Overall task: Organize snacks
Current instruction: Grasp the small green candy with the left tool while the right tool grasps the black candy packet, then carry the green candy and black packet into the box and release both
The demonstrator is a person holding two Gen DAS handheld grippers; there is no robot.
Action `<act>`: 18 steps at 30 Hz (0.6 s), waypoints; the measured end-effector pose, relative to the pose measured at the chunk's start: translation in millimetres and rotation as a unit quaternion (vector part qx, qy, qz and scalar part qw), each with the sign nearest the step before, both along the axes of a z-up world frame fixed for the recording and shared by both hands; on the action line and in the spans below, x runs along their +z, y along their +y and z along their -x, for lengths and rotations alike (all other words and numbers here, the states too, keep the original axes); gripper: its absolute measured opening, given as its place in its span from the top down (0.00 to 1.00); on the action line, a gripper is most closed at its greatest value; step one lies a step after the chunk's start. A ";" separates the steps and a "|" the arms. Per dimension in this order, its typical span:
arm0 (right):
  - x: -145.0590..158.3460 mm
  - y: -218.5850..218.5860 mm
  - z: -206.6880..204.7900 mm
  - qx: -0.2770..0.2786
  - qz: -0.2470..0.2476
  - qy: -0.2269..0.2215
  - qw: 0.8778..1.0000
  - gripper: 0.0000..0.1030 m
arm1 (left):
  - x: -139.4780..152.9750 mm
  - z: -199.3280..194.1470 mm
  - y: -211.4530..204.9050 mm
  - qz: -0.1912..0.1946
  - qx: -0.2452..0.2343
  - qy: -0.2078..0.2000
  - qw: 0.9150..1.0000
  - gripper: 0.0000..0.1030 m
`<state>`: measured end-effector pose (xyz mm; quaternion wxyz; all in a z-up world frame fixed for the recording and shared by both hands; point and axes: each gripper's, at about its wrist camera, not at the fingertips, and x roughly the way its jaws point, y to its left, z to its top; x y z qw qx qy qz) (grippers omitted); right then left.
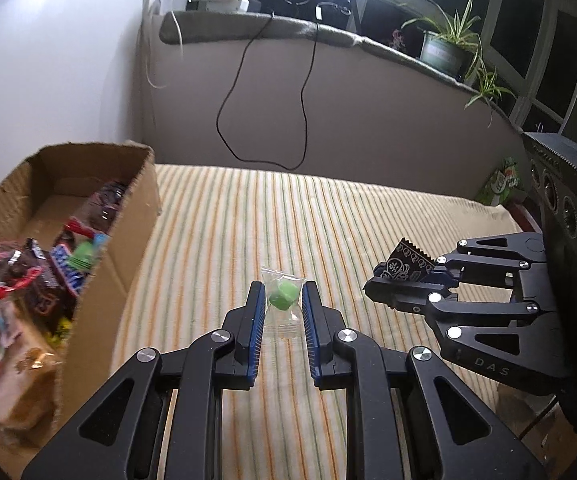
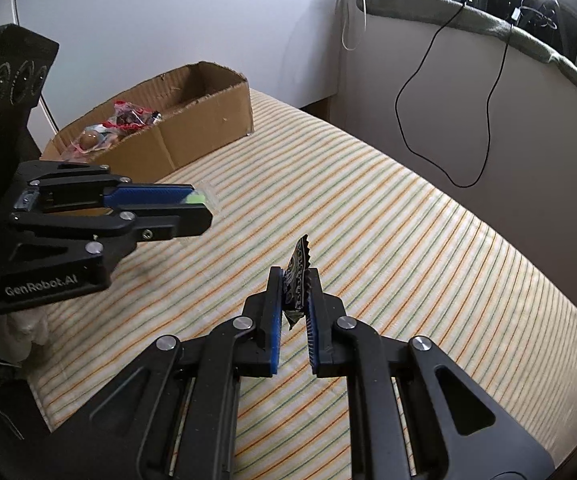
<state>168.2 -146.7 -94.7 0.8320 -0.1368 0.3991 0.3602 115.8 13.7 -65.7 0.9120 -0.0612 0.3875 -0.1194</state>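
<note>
My left gripper (image 1: pixel 282 292) is shut on a green candy in a clear wrapper (image 1: pixel 283 298), held above the striped cloth (image 1: pixel 328 216). The same gripper (image 2: pixel 202 206) shows side-on in the right wrist view, a green sliver of the candy (image 2: pixel 195 199) at its tips. My right gripper (image 2: pixel 295 276) is shut on a small black patterned sachet (image 2: pixel 298 276) with a zigzag edge. In the left wrist view the right gripper (image 1: pixel 384 284) sits to the right, the sachet (image 1: pixel 406 264) sticking up from it. A cardboard box (image 1: pixel 128 248) at the left holds several wrapped snacks (image 1: pixel 40 276).
The box (image 2: pixel 204 128) lies at the far left corner of the cloth-covered surface, by a white wall. A black cable (image 1: pixel 264 92) hangs down the low wall behind. Potted plants (image 1: pixel 444 48) stand on the ledge. A green packet (image 1: pixel 502 182) sits at the far right edge.
</note>
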 end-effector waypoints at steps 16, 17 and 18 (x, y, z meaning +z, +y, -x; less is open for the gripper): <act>33.9 49.9 13.2 0.036 -0.016 -0.033 0.999 0.90 | 36.9 7.5 59.9 -0.010 0.057 -0.048 0.997 0.83; 35.3 55.9 13.7 0.041 -0.017 -0.034 0.998 0.90 | 38.8 6.8 63.4 -0.011 0.060 -0.050 0.997 0.83; 36.6 60.3 14.8 0.044 -0.017 -0.036 0.998 0.90 | 40.6 6.0 67.4 -0.012 0.063 -0.052 0.997 0.83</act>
